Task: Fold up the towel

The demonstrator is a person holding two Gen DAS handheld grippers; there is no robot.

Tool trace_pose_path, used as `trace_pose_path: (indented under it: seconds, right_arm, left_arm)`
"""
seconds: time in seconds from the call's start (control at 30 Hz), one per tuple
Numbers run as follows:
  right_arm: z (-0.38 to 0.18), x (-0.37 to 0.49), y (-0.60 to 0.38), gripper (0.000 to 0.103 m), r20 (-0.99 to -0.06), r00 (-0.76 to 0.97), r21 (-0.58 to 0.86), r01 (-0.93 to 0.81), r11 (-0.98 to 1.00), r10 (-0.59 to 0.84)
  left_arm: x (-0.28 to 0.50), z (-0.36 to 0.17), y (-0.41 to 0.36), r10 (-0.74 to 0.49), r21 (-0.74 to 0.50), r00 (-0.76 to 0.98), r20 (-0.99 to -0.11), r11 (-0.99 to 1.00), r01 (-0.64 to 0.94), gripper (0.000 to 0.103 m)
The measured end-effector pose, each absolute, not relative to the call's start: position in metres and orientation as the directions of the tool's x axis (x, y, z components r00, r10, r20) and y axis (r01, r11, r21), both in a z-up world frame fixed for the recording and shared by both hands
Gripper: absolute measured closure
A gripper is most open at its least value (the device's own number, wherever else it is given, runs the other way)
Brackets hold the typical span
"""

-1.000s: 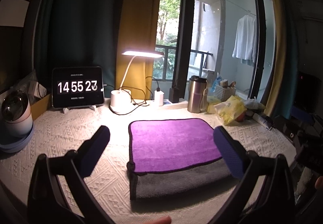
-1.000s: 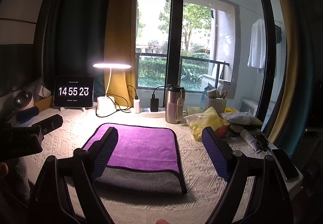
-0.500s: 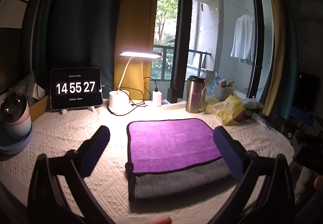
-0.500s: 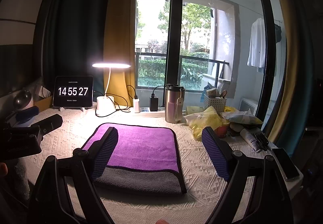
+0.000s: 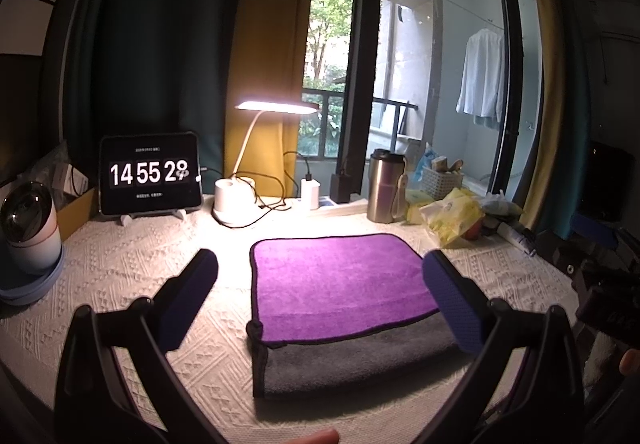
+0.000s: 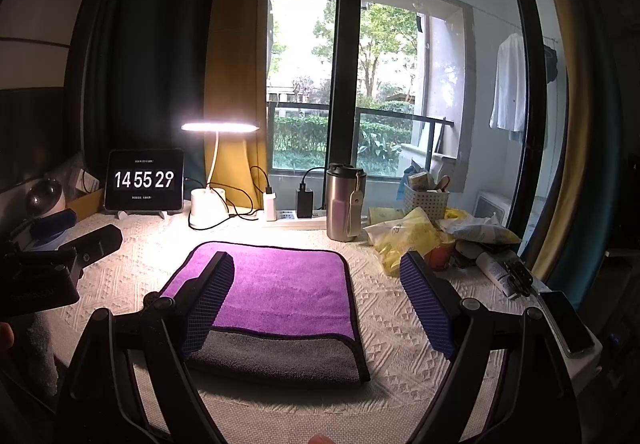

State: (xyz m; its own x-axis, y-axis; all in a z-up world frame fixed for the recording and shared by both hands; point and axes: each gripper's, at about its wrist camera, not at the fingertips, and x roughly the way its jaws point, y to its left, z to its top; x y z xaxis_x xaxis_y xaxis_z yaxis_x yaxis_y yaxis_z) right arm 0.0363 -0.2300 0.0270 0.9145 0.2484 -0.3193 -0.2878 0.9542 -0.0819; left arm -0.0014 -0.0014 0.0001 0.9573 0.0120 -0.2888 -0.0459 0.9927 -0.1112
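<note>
A folded towel (image 5: 340, 284), purple on top with a grey layer showing along its near edge, lies flat on the white knitted tablecloth (image 5: 132, 256). It also shows in the right wrist view (image 6: 280, 288). My left gripper (image 5: 320, 296) is open and empty, held above the towel's near part, fingers apart on either side. My right gripper (image 6: 316, 300) is open and empty, above the towel's near right part. Each gripper shows at the edge of the other's view: the right one (image 5: 600, 284), the left one (image 6: 60, 260).
At the back stand a tablet clock (image 5: 150, 174), a lit desk lamp (image 5: 236, 200), chargers with cables (image 5: 310, 194), a steel tumbler (image 5: 386, 186), a basket (image 5: 442, 180) and yellow bags (image 5: 452, 216). A round device on a blue dish (image 5: 28, 228) is left. A phone (image 6: 566, 320) lies at the right edge.
Both grippers have stayed open and nearly still; the views shifted only slightly. The clock went from 14:55:23 to 14:55:29. The towel has not moved.
</note>
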Motion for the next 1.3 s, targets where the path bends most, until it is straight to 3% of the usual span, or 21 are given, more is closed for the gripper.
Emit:
trace_pose_path:
  seconds: [0.6, 1.3]
  right_arm:
    - [0.003, 0.053, -0.236, 0.016, -0.385, 0.891, -0.051, -0.278, 0.959, 0.238]
    - [-0.036, 0.093, -0.245, 0.016, -0.497, 0.837, 0.003, -0.261, 0.965, 0.227]
  left_arm:
    - [0.018, -0.023, -0.009, -0.019, -0.106, 0.923, -0.384, 0.994, -0.024, 0.0]
    - [0.063, -0.078, -0.004, -0.006, -0.104, 0.804, -0.595, 0.992, -0.07, 0.001]
